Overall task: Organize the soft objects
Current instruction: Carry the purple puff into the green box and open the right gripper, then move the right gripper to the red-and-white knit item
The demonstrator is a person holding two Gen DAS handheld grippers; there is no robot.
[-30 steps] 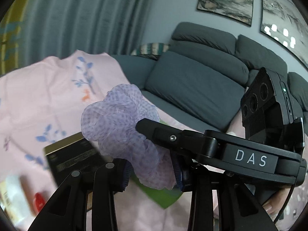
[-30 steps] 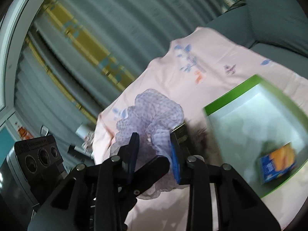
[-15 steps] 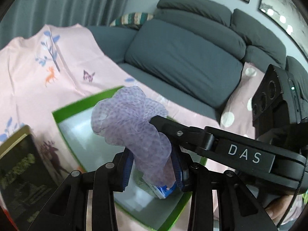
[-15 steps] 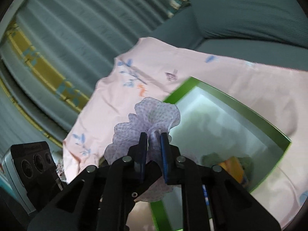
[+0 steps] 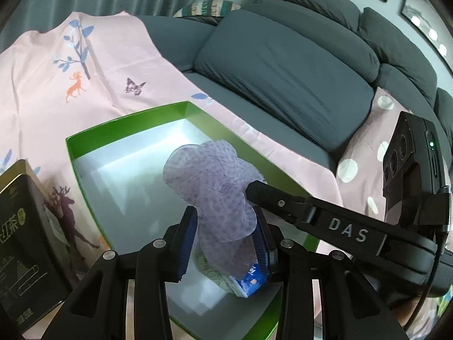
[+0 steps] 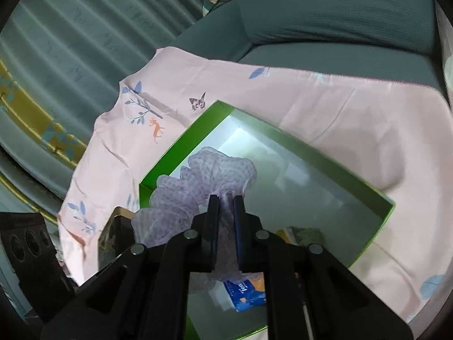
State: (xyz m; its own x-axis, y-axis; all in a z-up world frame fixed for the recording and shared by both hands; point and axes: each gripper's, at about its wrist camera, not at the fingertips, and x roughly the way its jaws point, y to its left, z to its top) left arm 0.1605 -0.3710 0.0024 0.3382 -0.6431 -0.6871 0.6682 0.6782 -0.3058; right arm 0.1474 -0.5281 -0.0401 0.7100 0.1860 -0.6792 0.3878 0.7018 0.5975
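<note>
A lilac gauzy scrunchie (image 5: 209, 181) hangs over the open green box (image 5: 124, 119), held from two sides. My left gripper (image 5: 225, 235) is shut on its lower folds. One black finger (image 5: 283, 202) of the right gripper reaches in from the right and touches the same scrunchie. In the right wrist view the right gripper (image 6: 225, 206) is shut on a thin bunch of the scrunchie (image 6: 215, 175), just above the box's near-left corner (image 6: 175, 153). The scrunchie hides part of the box floor.
In the box lie a blue and orange packet (image 6: 249, 291) and a grey-green cloth (image 6: 305, 232). A black tea tin (image 5: 22, 226) stands left of the box. All rest on a pink printed sheet (image 5: 93, 65) over a grey sofa (image 5: 283, 65).
Both grippers came down with the scrunchie, from in front of the curtain to over the green box. The right gripper's jaws closed tight on the scrunchie.
</note>
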